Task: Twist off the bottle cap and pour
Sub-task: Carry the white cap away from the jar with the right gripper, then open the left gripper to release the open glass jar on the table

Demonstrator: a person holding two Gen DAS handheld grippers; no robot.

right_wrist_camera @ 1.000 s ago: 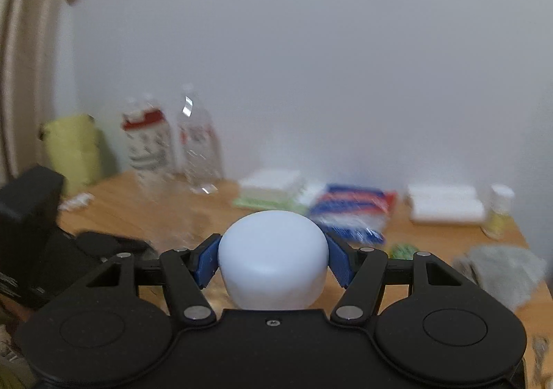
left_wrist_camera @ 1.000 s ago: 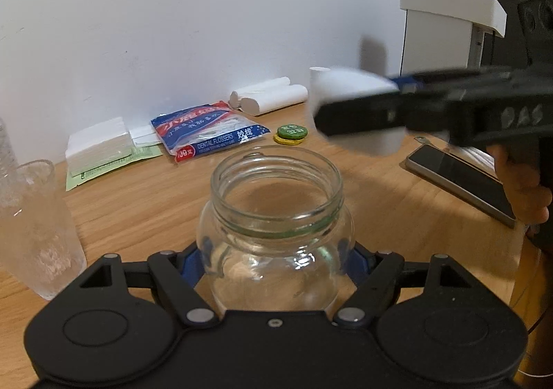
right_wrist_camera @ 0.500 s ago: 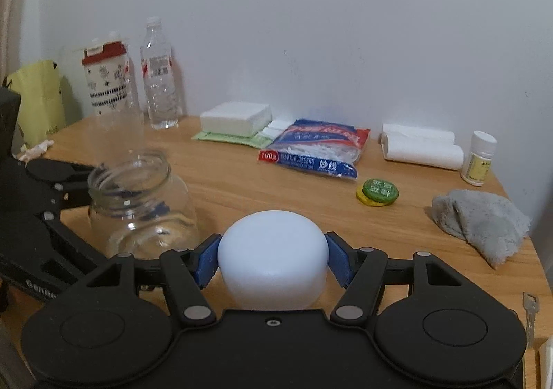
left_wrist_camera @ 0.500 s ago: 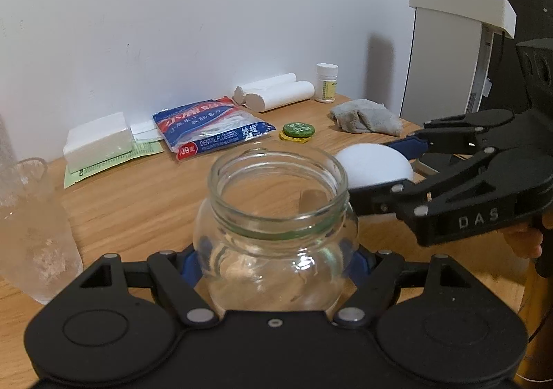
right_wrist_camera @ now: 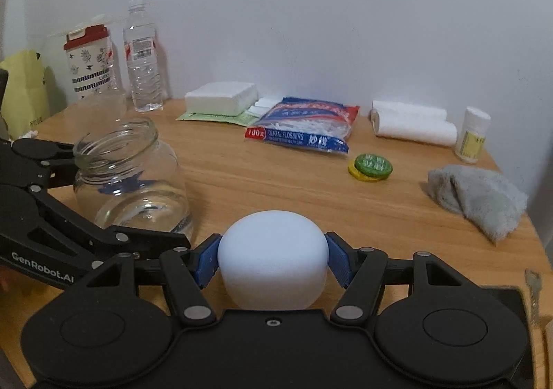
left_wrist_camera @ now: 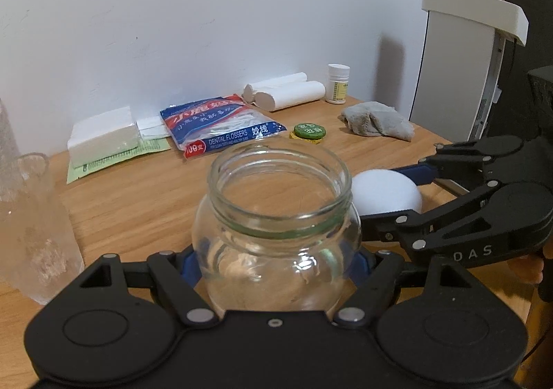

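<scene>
Meanwhile, at the far left of the wooden table [right_wrist_camera: 276,181], a yellow-green bag [right_wrist_camera: 24,92] leaned by the wall, with a patterned cup with a red lid [right_wrist_camera: 90,60] and a clear plastic water bottle [right_wrist_camera: 142,57] standing next to it. In the left wrist view a textured drinking glass [left_wrist_camera: 34,230] stood just left of the left gripper [left_wrist_camera: 276,264].

That gripper's blue pads were pressed against the rounded body of the open glass jar [left_wrist_camera: 276,233], pinching it upright; in the right wrist view the same jar [right_wrist_camera: 131,174] appeared tilted slightly, and whether its base touched the table could not be told.

Just to the right of the jar, the right gripper [right_wrist_camera: 273,261] was clamped on the white domed cap [right_wrist_camera: 273,257], one blue pad on each side. In the left wrist view the cap [left_wrist_camera: 387,192] sat close beside the jar's neck, low near the tabletop, though contact with the wood could not be told.

Along the wall behind lay a white tissue pack [right_wrist_camera: 221,98] on a green leaflet [right_wrist_camera: 214,117], a blue and red bag of dental flossers [right_wrist_camera: 304,128], and two white paper rolls [right_wrist_camera: 411,126]. A green and yellow lid [right_wrist_camera: 370,166] lay in front of the rolls. At the right stood a small white pill bottle [right_wrist_camera: 473,135], with a crumpled grey cloth [right_wrist_camera: 477,202] nearer the table's edge.
</scene>
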